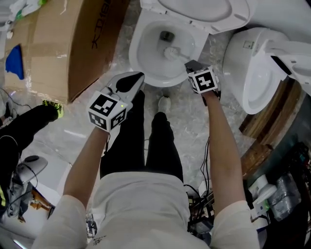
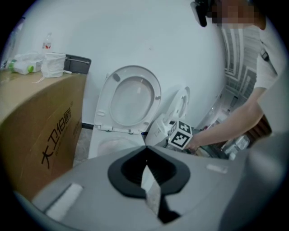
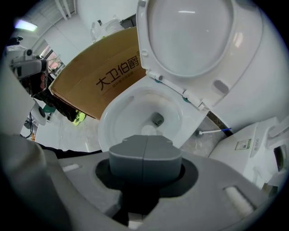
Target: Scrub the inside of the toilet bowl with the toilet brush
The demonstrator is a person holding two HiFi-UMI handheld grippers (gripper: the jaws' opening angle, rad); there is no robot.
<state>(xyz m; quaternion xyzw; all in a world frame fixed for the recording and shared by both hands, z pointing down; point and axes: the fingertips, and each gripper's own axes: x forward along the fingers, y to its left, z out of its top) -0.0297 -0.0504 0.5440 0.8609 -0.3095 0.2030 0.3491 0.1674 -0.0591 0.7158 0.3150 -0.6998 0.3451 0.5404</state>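
The person stands facing the toilet bowl [image 1: 137,53], whose lid [image 1: 194,12] is raised against the wall. The right tool [image 1: 193,64] reaches over the near right rim, and its jaws are pressed together on the handle of the toilet brush [image 1: 171,52]. The pale brush head sits down inside the bowl, just in front of the dark drain [image 1: 167,35]. In the right gripper view the two grey jaws meet along a straight seam. The whitish shape beyond them, low in the bowl, is probably the brush head, though the jaws cover most of it.

The left tool [image 1: 133,79] hangs outside the bowl, near its front left rim and above the floor [image 1: 194,121]. Its jaws are drawn to a narrow point with nothing between them. Its own view looks across at the raised lid and at the right tool's marker cube [image 2: 180,134] — held at the end of the person's outstretched arm.

A large cardboard box [image 1: 73,44] with printed characters stands just left of the toilet. A second toilet [image 1: 252,73] lies tilted on the right, beside the first.
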